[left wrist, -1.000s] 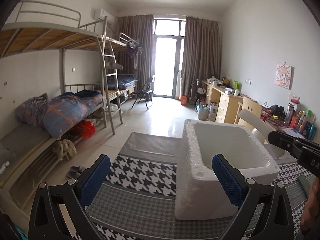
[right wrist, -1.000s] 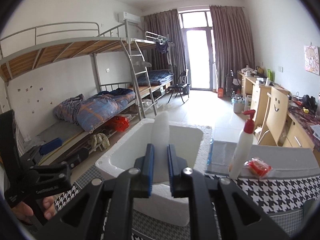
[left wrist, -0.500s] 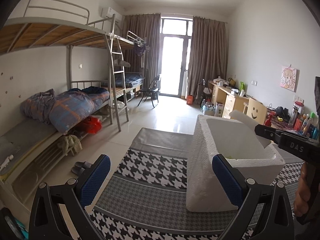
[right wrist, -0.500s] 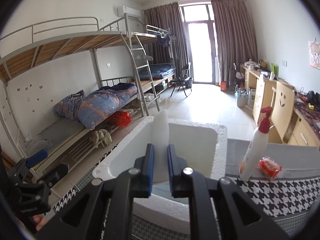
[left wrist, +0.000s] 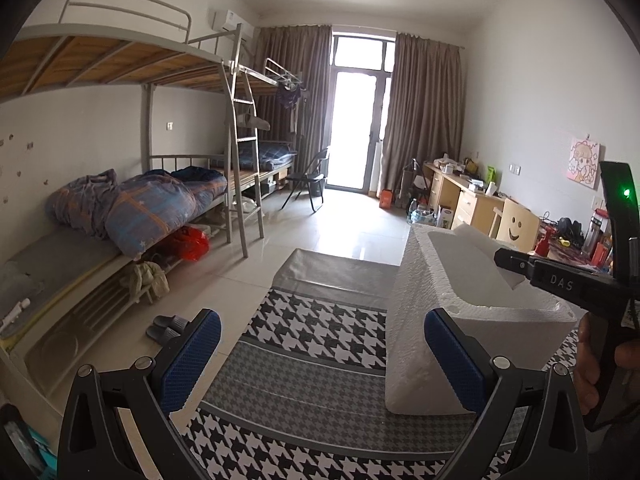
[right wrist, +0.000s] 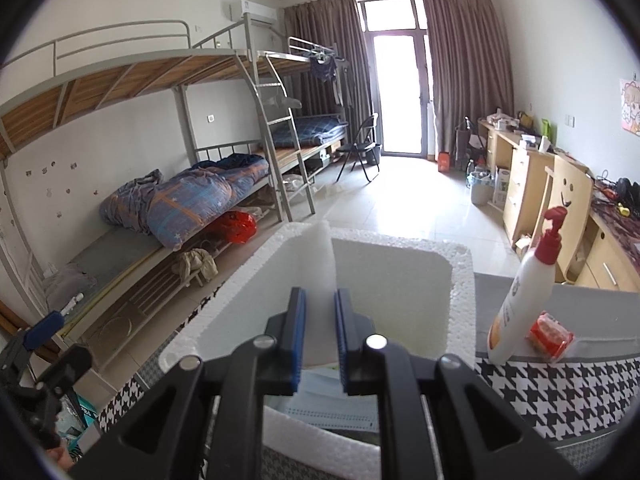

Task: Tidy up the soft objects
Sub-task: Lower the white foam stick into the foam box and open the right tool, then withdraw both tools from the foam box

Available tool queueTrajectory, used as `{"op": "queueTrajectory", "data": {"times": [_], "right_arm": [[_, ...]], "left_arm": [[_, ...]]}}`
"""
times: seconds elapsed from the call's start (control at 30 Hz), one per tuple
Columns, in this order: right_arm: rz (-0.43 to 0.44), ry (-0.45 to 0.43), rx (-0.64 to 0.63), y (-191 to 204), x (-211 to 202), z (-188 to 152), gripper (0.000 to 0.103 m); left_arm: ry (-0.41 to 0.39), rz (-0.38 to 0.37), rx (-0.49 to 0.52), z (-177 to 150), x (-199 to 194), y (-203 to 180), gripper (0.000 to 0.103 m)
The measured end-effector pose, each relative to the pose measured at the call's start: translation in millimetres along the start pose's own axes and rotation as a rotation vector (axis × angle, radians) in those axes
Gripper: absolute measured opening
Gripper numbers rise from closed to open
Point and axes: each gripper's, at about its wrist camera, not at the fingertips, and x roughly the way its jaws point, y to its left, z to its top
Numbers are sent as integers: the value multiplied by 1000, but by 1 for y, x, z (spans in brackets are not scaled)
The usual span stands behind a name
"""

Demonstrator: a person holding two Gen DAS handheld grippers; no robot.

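Observation:
A white styrofoam box (right wrist: pixel 460 280) stands open on the houndstooth cloth (right wrist: pixel 560 392). My right gripper (right wrist: pixel 318 304) is shut on a white foam sheet (right wrist: pixel 316 264), held upright over the box's near rim. Light blue face masks (right wrist: pixel 332 404) lie in the bottom of the box. In the left wrist view the box (left wrist: pixel 420 320) sits to the right, with the right gripper (left wrist: pixel 560 276) and its foam sheet (left wrist: pixel 480 240) reaching in over the box's top. My left gripper (left wrist: pixel 322 324) is open over the cloth, left of the box, holding nothing.
A white pump bottle with a red top (right wrist: pixel 520 304) and a red packet (right wrist: pixel 550 334) stand on the table right of the box. Bunk beds (left wrist: pixel 140 208) line the left wall and desks (left wrist: pixel 460 196) the right. A person's hand (left wrist: pixel 600 368) holds the right gripper's handle.
The right gripper has come forward and down with the foam sheet, which now reaches over the box's opening. In the left wrist view the box has slid towards the right edge.

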Motion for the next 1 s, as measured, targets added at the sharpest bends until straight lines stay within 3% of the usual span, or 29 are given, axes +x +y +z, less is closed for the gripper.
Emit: {"op": "queueTrajectory", "data": {"times": [0.13,0.2,0.23,0.27,0.3,0.57,1.0], "right_arm": [[1,18,13,1,4,-2,28],[0,30,6,1,4,0,49],[-10,34,1,2,3,0,68],[-14,23,-1,2,1,0,80],[-14,2,0,2,-3,-1,83],[-1,-99,2,9,-44,-6,97],[-36,-224,0,17,-107,-33,103]], "left_arm": [[-4,2,-8,1,-1,2,102],[-6,1,-6,1,-2,1,102],[-8,1,-6,1,-3,1,102],[-10,0,-6,1,-3,1,102],[-11,-2,-6,1,-4,0,102],[-39,-40,17,1,-24,-9,102],[-65,-103,39,-9,-67,-32,102]]}}
